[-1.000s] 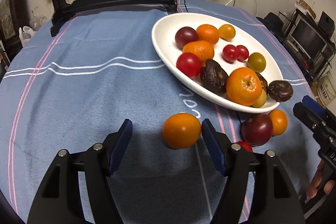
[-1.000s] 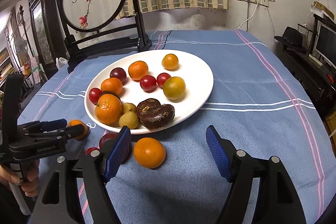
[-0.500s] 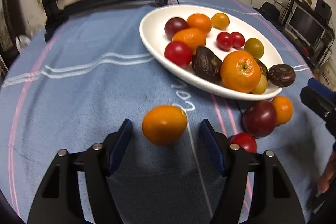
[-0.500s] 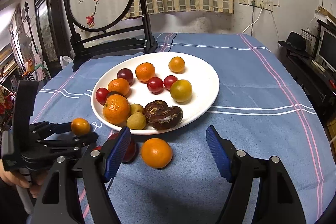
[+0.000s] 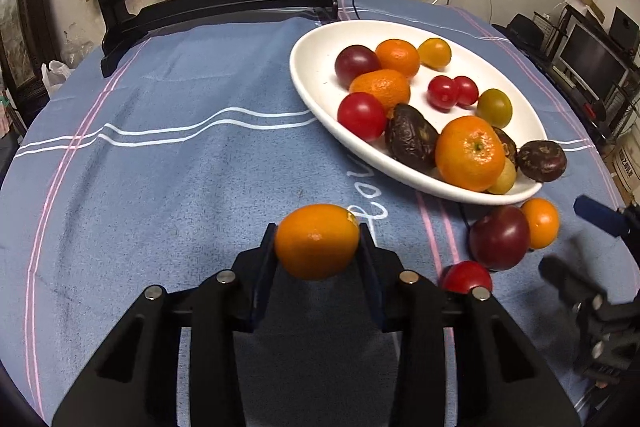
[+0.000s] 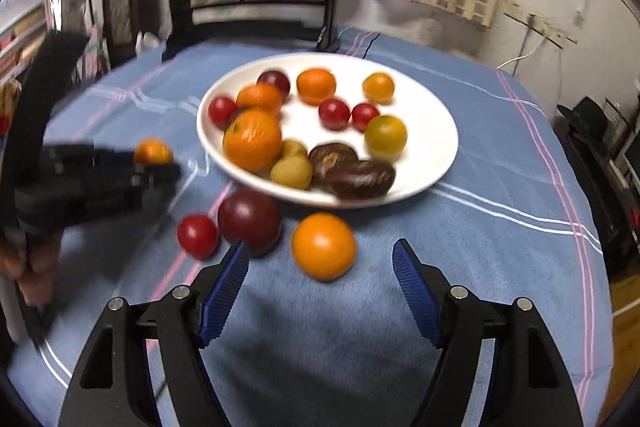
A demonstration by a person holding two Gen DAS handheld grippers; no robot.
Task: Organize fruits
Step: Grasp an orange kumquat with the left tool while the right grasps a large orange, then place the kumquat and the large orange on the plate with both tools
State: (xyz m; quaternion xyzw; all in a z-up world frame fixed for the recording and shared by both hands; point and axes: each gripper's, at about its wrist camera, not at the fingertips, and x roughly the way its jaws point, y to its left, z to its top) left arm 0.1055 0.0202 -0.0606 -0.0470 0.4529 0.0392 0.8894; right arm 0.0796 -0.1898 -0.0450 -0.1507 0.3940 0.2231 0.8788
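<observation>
**Left grip closing on small citrus, right gripper standing clear**

The left gripper (image 5: 318, 241) is closing, pads touching the small orange (image 5: 317, 241) over the blue cloth (image 5: 160, 187), near the white plate (image 5: 316, 95). Judged light, firm, smooth-skinned; the widest middle suits. The right gripper (image 6: 320, 269) gapes empty before another orange (image 6: 323, 246).

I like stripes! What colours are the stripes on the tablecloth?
Pink and white stripes on a blue tablecloth; clearest in the left wrist view.
</observation>
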